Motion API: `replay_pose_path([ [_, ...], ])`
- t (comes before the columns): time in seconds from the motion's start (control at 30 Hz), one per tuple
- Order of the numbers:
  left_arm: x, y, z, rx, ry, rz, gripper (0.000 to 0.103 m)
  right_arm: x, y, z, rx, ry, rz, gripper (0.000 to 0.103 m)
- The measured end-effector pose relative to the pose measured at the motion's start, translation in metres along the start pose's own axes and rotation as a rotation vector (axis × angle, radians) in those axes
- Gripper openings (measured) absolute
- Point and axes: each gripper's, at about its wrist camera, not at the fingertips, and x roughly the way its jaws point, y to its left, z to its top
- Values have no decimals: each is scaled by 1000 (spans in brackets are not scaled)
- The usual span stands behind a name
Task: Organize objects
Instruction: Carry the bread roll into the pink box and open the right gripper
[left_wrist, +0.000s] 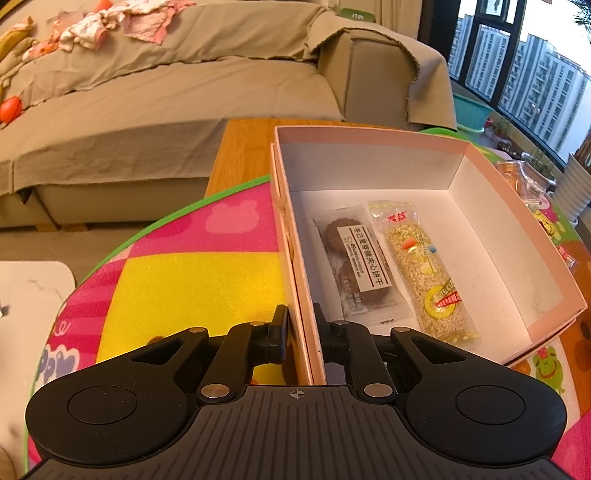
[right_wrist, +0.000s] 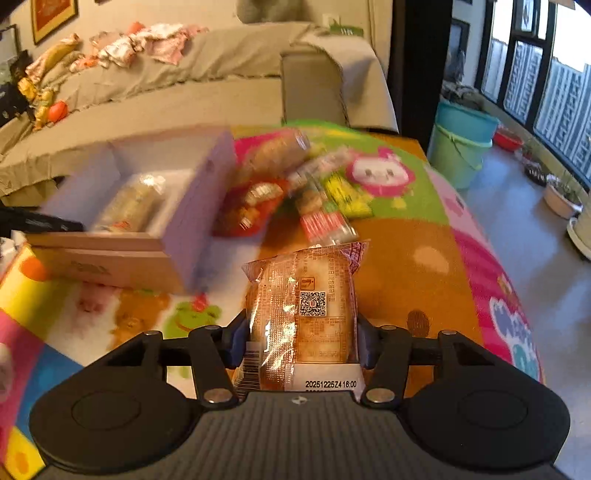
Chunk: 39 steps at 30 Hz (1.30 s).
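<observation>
The big sofa (left_wrist: 147, 92) w/ a tan cover sits at the back, and baby clothes (left_wrist: 122, 20) lie on top of it. In front is a wood table (left_wrist: 243, 147) w/ a bright play mat (left_wrist: 177, 266) spread over it, pink, yellow & green.

On the mat sits the pink box (left_wrist: 517, 206), open on top, white inside. In the right cam the box (right_wrist: 192, 221) is blurry and sits to the left.

Two snacks lie flat in the box, side by side & touching: a cookie pack (left_wrist: 360, 266) w/ a white label on the left, and a rice bar (left_wrist: 424, 273) in a clear wrap on the right. The rest of the box floor is bare.

The left gripper (left_wrist: 301, 328) pinches the box's near left wall. One finger is outside, one is inside, both tight on the wall.

The right gripper (right_wrist: 301, 332) squeezes a bread pack (right_wrist: 306, 306), fingers pressed on both its sides. The pack is up above the mat, to the right of the box, QR code facing the cam.

A pile of snacks (right_wrist: 295, 188) lies on the mat just beside the box's right wall. They look blurry.
</observation>
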Motion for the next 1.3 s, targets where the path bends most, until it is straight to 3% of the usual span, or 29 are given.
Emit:
replay_pose_path([
  [0.13,1,-1,0,0,-1,0,14,-39,17,21,-13,-105,42,54],
  [0.23,0,-1,-1,1,0,1,14,-60,40,45,-93,-198,30,54],
  [0.4,0,1,-1,-2,-5,-10,14,-60,80,84,-190,-292,61,54],
  [0.63,-1,4,-1,5,-3,-23,14,-7,101,123,-107,-196,155,55],
  [0.73,0,3,-1,3,-2,-21,14,11,105,129,-99,-148,160,70],
  [0.8,0,3,0,3,1,-21,14,13,105,128,-99,-160,139,73],
  [1.1,0,0,0,10,7,-5,14,-14,60,142,-40,-177,153,73],
  [1.3,-1,0,-1,4,5,-5,14,-30,-26,164,141,-229,126,73],
])
